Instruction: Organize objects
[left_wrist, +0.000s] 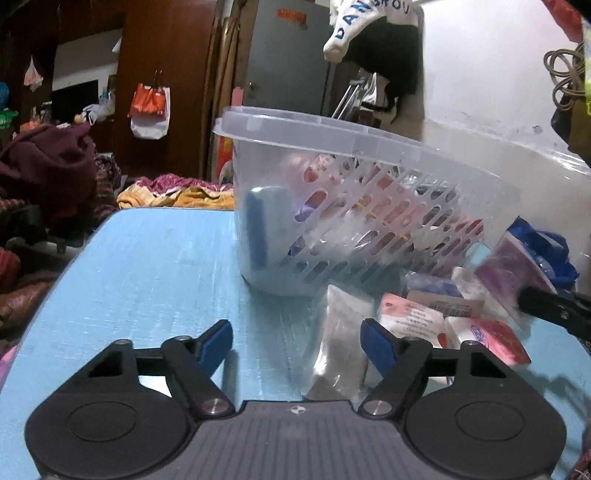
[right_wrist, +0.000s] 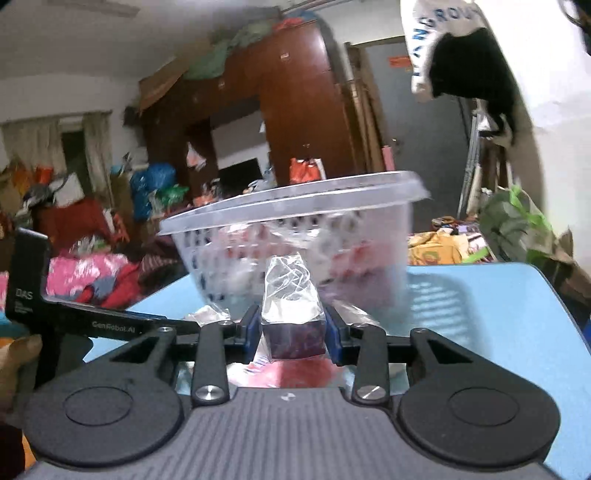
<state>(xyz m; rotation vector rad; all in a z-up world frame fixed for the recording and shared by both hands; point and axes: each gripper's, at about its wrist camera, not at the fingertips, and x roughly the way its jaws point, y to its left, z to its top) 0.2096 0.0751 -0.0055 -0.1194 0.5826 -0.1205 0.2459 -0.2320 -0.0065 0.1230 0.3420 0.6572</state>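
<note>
A clear slotted plastic basket (left_wrist: 354, 206) with several small items inside stands on the blue table (left_wrist: 147, 266); it also shows in the right wrist view (right_wrist: 295, 229). A pile of small packets (left_wrist: 424, 317) lies in front of it. My left gripper (left_wrist: 295, 343) is open and empty, low over the table, with a clear packet (left_wrist: 343, 350) by its right finger. My right gripper (right_wrist: 293, 328) is shut on a purple packet in clear wrap (right_wrist: 293, 317), held in front of the basket; it shows in the left wrist view (left_wrist: 513, 273).
A bed heaped with clothes (left_wrist: 48, 173) lies left of the table. A wooden wardrobe (right_wrist: 288, 110) and a grey door (left_wrist: 288, 55) stand behind. A white wall (left_wrist: 491, 74) is on the right. A blue bag (left_wrist: 543, 247) sits by the pile.
</note>
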